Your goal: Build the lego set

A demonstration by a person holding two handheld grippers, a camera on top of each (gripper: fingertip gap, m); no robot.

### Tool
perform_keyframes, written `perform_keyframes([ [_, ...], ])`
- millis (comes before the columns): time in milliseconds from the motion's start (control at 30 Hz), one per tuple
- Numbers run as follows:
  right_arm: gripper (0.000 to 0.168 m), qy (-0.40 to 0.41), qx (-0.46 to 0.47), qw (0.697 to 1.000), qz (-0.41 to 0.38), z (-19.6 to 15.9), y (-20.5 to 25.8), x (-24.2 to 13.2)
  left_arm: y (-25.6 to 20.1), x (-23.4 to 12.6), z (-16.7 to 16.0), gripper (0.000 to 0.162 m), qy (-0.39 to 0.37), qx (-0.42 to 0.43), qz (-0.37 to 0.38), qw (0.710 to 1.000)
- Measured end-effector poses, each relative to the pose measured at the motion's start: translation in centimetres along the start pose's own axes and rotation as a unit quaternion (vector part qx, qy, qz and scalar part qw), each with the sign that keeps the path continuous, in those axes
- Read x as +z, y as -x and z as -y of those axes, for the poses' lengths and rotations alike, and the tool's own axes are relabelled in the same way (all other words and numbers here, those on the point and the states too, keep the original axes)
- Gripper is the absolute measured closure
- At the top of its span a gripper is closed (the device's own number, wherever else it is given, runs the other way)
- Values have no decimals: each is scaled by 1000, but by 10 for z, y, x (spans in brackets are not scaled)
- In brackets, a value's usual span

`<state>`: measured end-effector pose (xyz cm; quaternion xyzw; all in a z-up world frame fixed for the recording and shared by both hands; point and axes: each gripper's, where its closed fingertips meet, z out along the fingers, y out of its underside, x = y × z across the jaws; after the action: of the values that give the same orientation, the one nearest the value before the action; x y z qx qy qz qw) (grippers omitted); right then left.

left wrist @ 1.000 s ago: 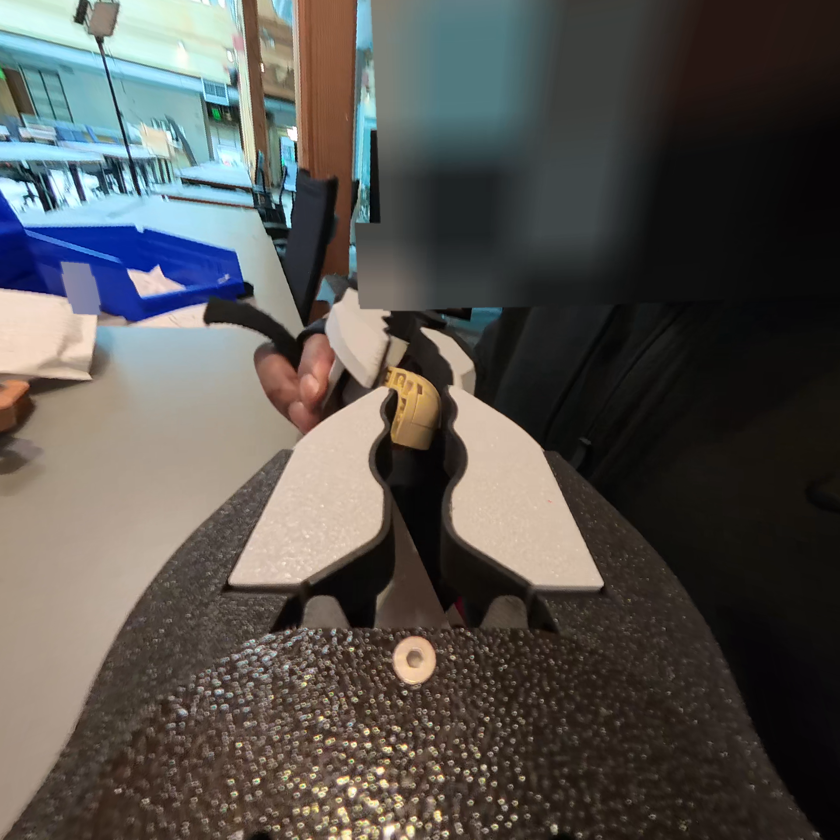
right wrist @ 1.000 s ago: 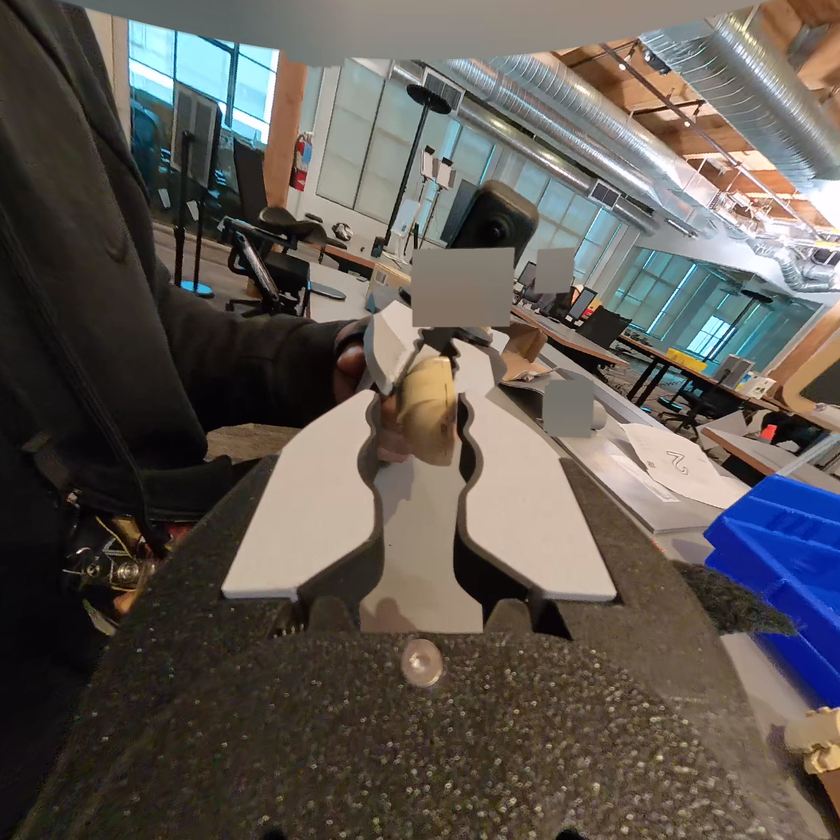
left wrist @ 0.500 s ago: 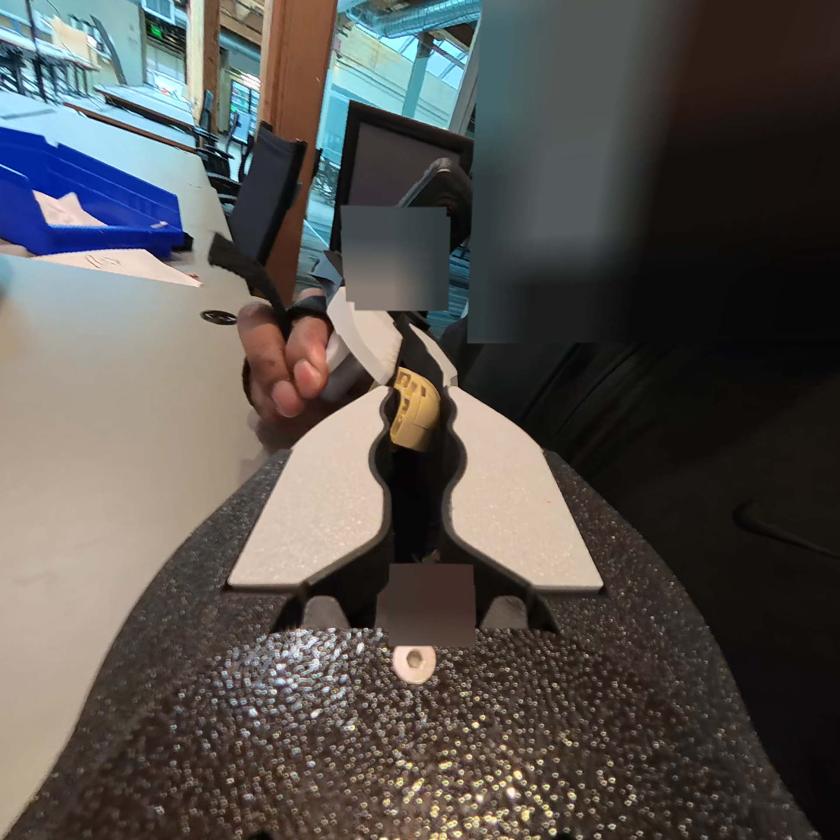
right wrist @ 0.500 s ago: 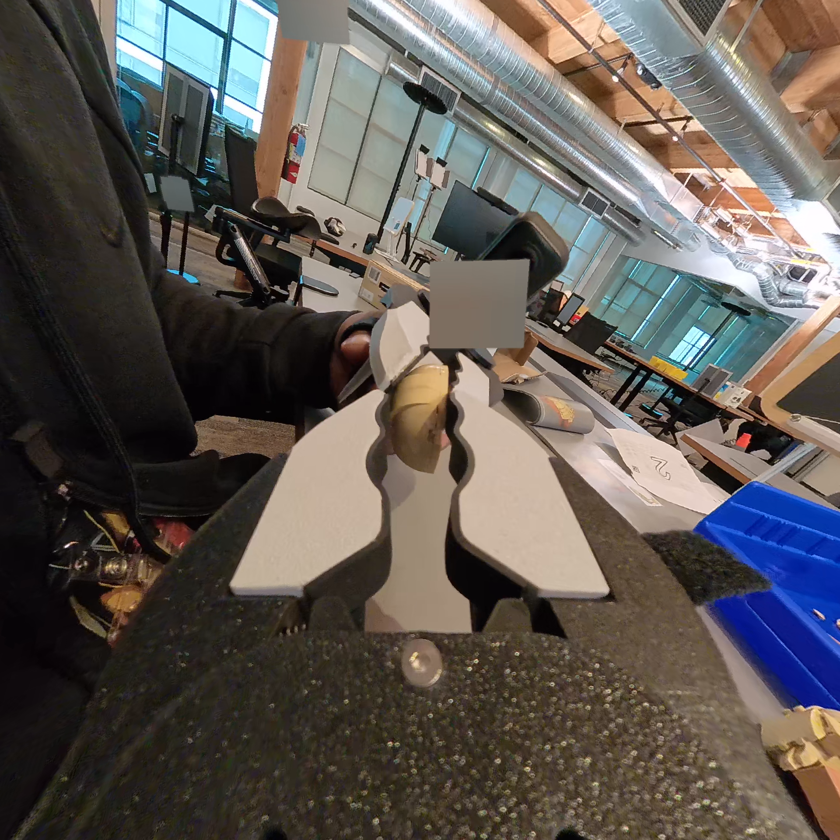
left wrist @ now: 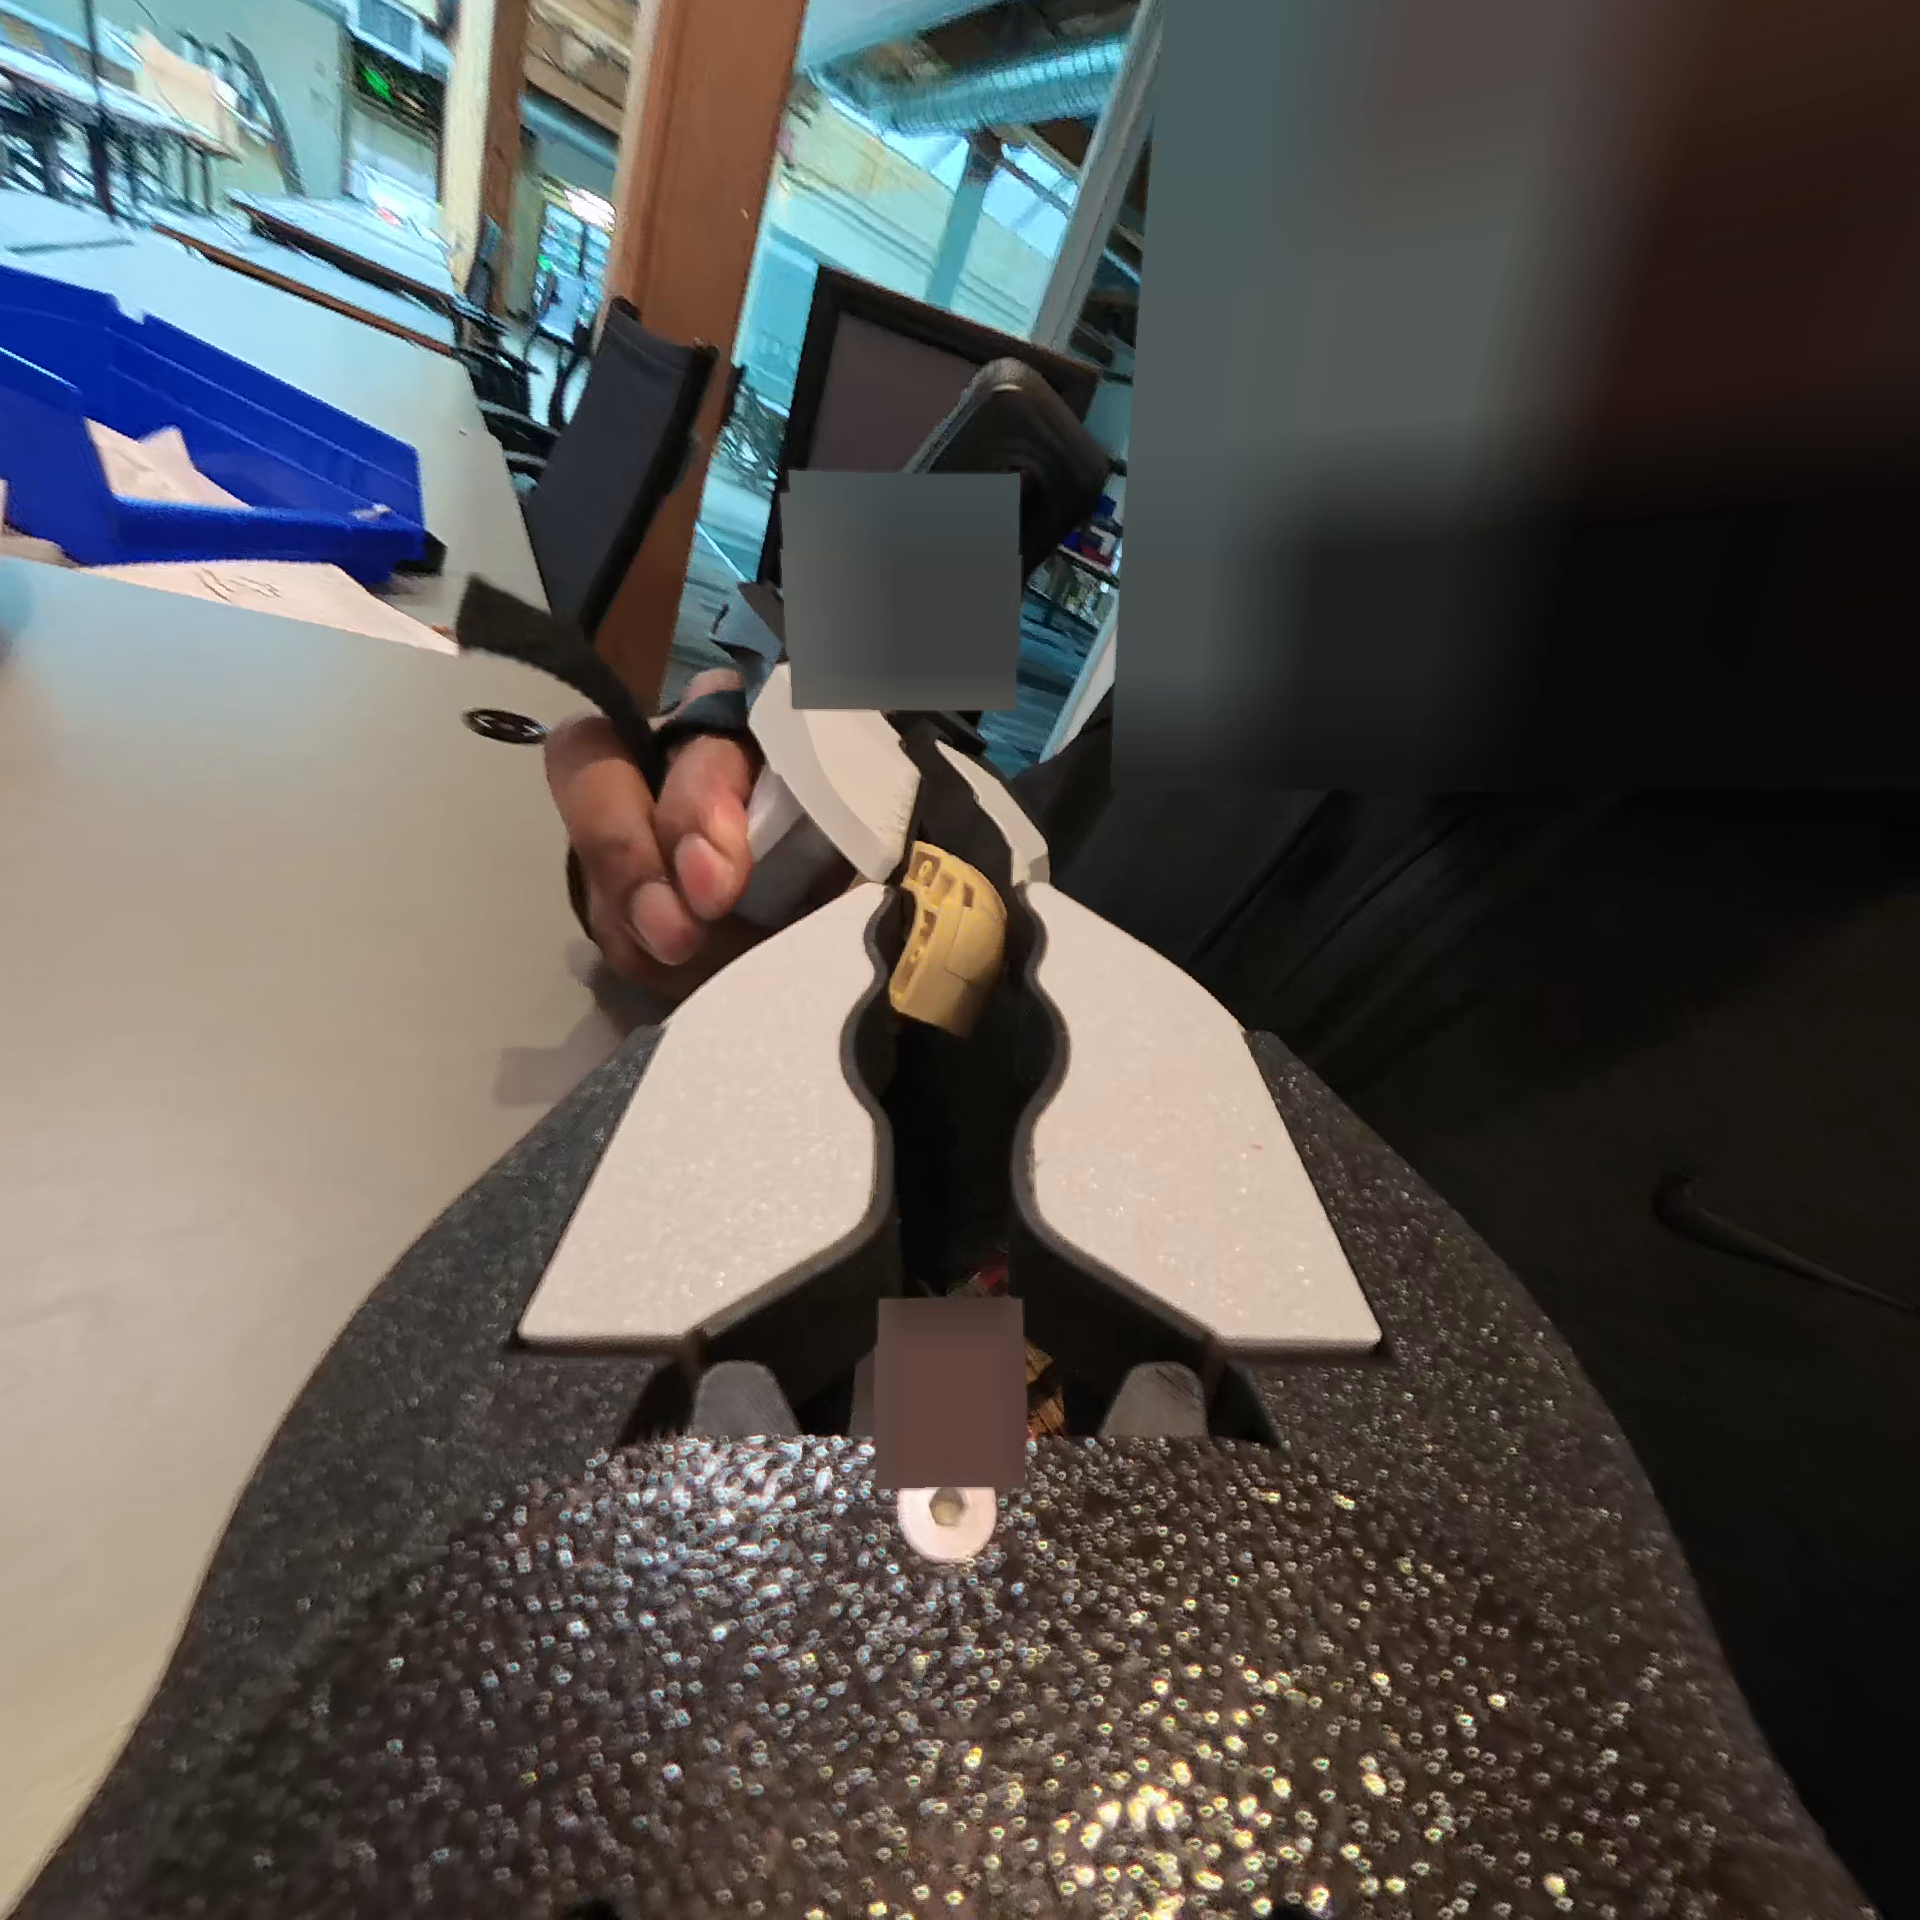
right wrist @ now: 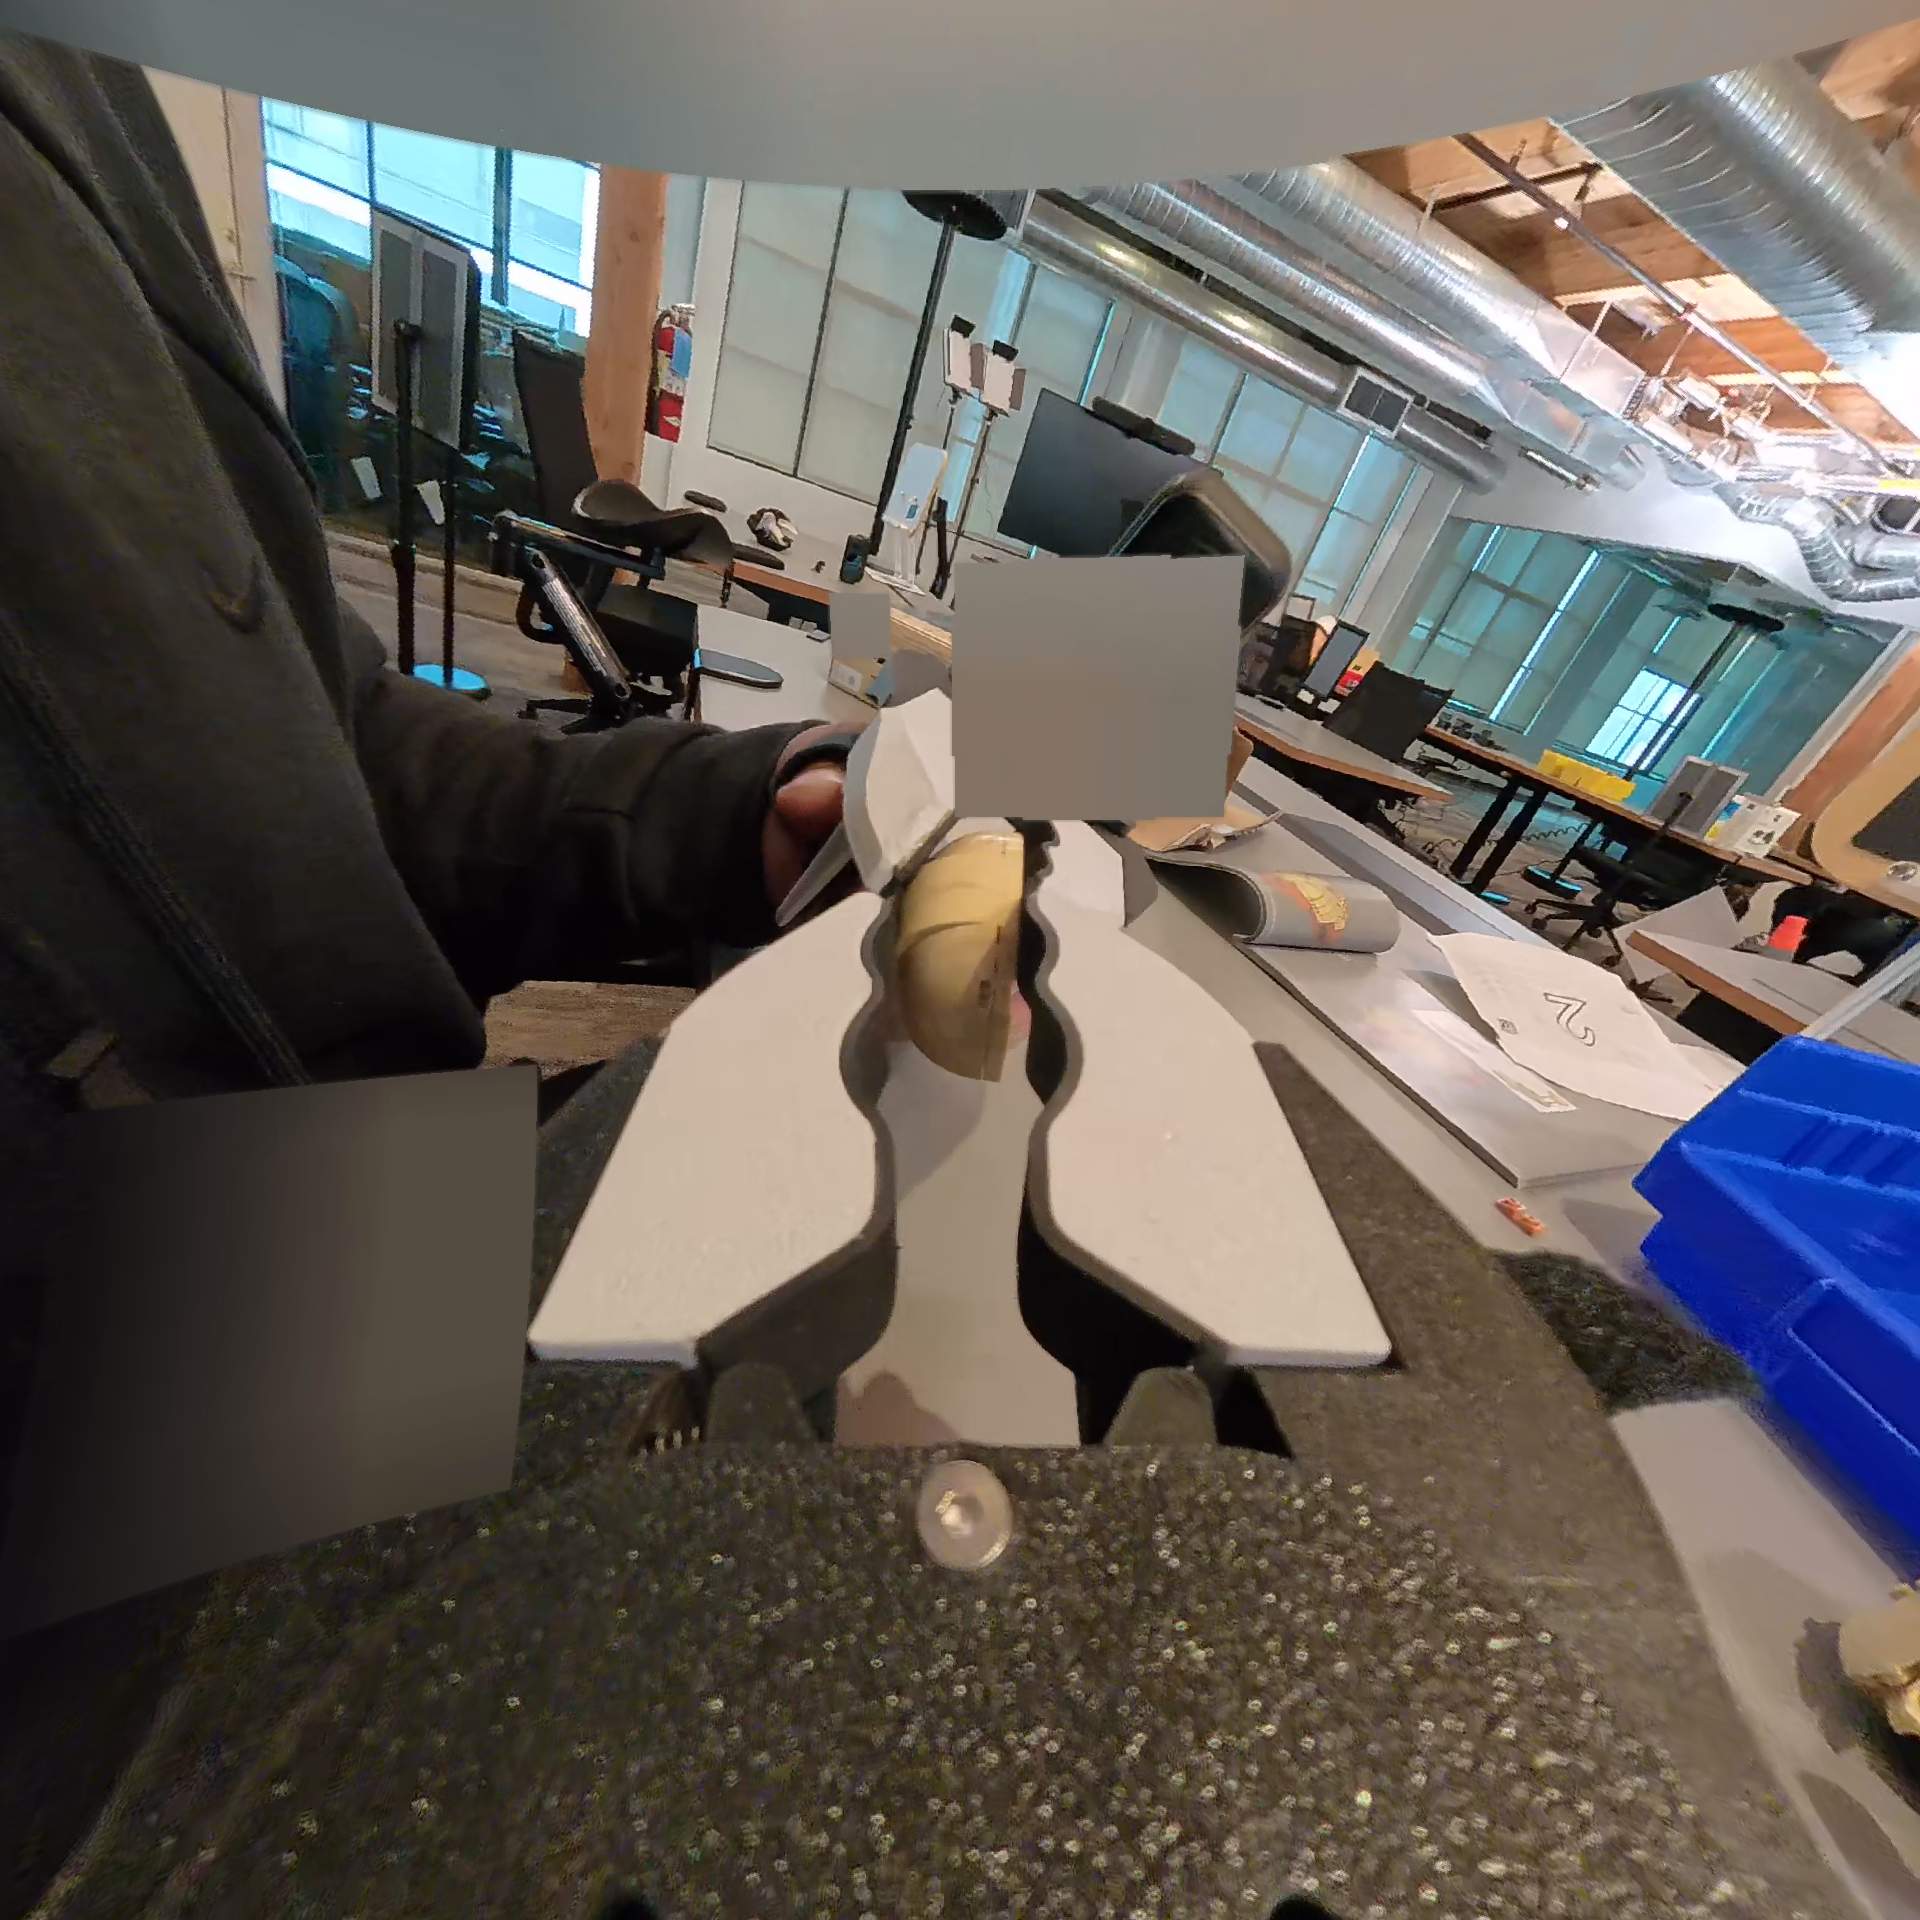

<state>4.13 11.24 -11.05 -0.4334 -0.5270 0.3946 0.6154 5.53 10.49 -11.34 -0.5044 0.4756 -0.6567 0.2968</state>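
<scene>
A tan curved lego piece (left wrist: 940, 951) is held in the air over the near table edge, close to the person's dark jacket. My left gripper (left wrist: 956, 896) is shut on it at the fingertips. My right gripper (right wrist: 961, 902) faces it tip to tip and is shut on the same tan piece (right wrist: 956, 971), whose smooth rounded side shows here. In the left wrist view the right gripper's fingers (left wrist: 831, 790) and the hand (left wrist: 665, 852) holding it show beyond the piece. In the right wrist view the left gripper's finger (right wrist: 899, 800) shows beyond it.
A grey table (left wrist: 208, 935) lies at the left, with a blue bin (left wrist: 208, 488) and paper (left wrist: 291, 603) at the back. In the right wrist view a blue bin (right wrist: 1787, 1226), paper sheets (right wrist: 1558, 1039), a small orange brick (right wrist: 1519, 1216) and tan lego parts (right wrist: 1886, 1673) lie at the right. The tips of both grippers are at nearly the same place.
Both grippers have kept their hold on the tan piece. The two have swung together, so the backgrounds have shifted, and the piece has turned slightly between the tips.
</scene>
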Motion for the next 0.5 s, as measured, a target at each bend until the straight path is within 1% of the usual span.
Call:
perform_keyframes([
  [67,146,-3,10,1000,2,1,-1,0,-2,-1,1,140,-4,9,-3,1000],
  [133,146,-4,19,1000,4,1,-2,-1,-1,-3,2,138,-7,34,12,999],
  [200,147,0,25,1000,1,0,-3,0,3,-6,3,138,-6,78,46,996],
  [267,147,4,32,999,-1,-1,-5,-1,7,-13,5,139,-7,136,88,987],
  [333,147,5,39,999,2,-1,-6,-2,8,-18,6,140,-12,173,113,978],
  [500,147,23,38,999,6,-5,-5,0,7,-19,5,137,-6,198,121,973],
])
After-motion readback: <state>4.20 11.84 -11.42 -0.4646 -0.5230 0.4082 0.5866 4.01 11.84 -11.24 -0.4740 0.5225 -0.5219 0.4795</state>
